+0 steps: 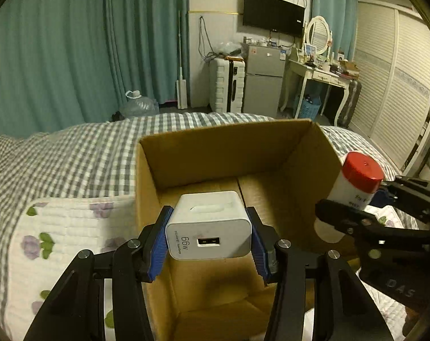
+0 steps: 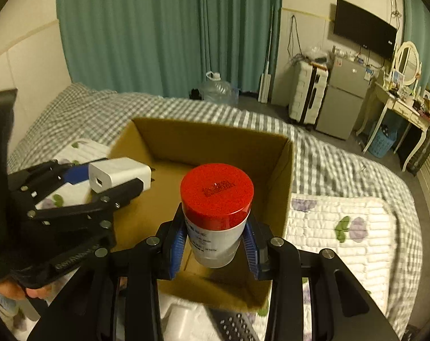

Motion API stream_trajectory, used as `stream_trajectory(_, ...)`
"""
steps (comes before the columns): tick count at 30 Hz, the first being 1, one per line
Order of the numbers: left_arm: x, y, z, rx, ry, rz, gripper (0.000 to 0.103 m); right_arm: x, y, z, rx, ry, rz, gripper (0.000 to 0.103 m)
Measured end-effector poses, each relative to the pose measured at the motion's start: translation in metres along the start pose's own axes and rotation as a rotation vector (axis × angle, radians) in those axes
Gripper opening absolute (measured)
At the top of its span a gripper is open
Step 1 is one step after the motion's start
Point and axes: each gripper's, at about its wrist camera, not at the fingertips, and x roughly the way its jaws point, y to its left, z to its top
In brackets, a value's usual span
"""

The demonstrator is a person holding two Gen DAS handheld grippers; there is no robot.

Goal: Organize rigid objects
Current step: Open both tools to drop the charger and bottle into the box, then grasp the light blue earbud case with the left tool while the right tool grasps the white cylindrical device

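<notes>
While my left gripper (image 1: 208, 234) had its jaws clamped on the flat sides of the light, hard, smooth charger (image 1: 210, 224) above the cardboard box (image 1: 215, 153), my right gripper (image 2: 215, 244) pinched the slippery red-capped bottle (image 2: 216, 213) mid-body over it.

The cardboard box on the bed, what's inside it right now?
Inside the cardboard box, only bare floor flaps show. The charger in the left gripper and the red-capped bottle in the right gripper hover above, hiding part of the bottom.
</notes>
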Motion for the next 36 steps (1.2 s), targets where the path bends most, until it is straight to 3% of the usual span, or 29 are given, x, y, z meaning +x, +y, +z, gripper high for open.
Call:
stream_trajectory(4,0.009,0.001,-0.003,0.002,0.030,0.001,0.053,0.017,-0.004,-0.009,0.002,0.014,-0.014,0.036)
stream_trajectory(9,-0.003,0.001,-0.008,-0.011,0.044,0.017,0.055,0.004,-0.005,-0.014,0.003,0.013,-0.040,0.036)
stream_trajectory(11,-0.020,-0.001,-0.005,-0.003,-0.001,0.035,0.065,-0.008,-0.007,-0.014,0.009,-0.008,-0.055,0.046)
stream_trajectory(12,-0.026,0.000,-0.002,0.000,-0.014,0.049,0.068,-0.017,-0.007,-0.012,0.016,-0.021,-0.060,0.065)
stream_trajectory(13,-0.033,-0.001,0.000,0.002,-0.020,0.063,0.068,-0.023,-0.008,-0.009,0.020,-0.031,-0.067,0.074)
stream_trajectory(23,-0.120,-0.002,0.000,-0.027,-0.080,0.121,0.073,-0.122,-0.001,-0.002,0.030,-0.114,-0.114,0.083)
stream_trajectory(30,-0.175,-0.002,-0.036,-0.061,-0.123,0.119,0.073,-0.177,0.017,-0.033,0.010,-0.105,-0.119,0.085)
stream_trajectory(36,-0.186,0.003,-0.078,-0.088,-0.104,0.146,0.073,-0.178,0.034,-0.070,0.019,-0.061,-0.104,0.085)
